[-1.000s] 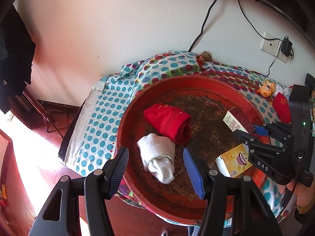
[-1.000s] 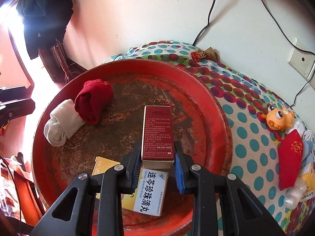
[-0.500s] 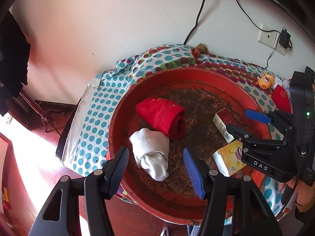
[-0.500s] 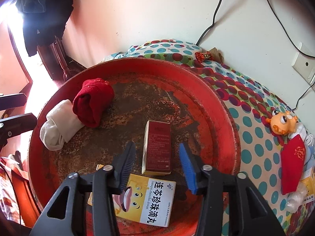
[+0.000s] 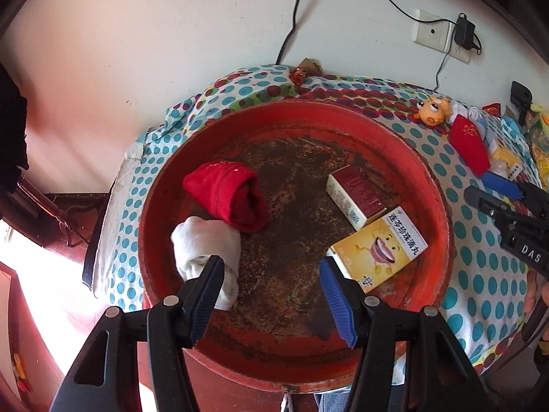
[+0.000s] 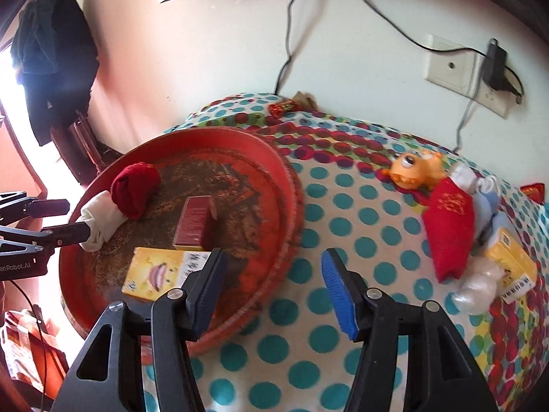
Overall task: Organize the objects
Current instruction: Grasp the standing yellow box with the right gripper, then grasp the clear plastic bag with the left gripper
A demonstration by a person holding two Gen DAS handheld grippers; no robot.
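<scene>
A round red tray (image 5: 435,185) lies on a polka-dot cloth. It holds a rolled red sock (image 5: 230,195), a rolled white sock (image 5: 206,243), a dark red box (image 5: 357,192) and a yellow box (image 5: 381,247). My left gripper (image 5: 271,295) hovers open over the tray's near part, with the white sock by its left finger and the yellow box by its right one. My right gripper (image 6: 272,288) stands open and empty over the cloth, just right of the tray rim (image 6: 291,206). The two boxes (image 6: 195,219) lie to its left.
On the cloth (image 6: 343,226) to the right lie an orange toy (image 6: 415,171), a red pouch (image 6: 449,226), another yellow box (image 6: 511,264) and a clear wrapper. A wall socket (image 6: 449,65) with cables is behind. Dark clothes (image 6: 55,55) hang at the left.
My right gripper let go of the dark red box, opened and drew back to the right, off the tray. My left gripper shifted over the tray's near middle, still open.
</scene>
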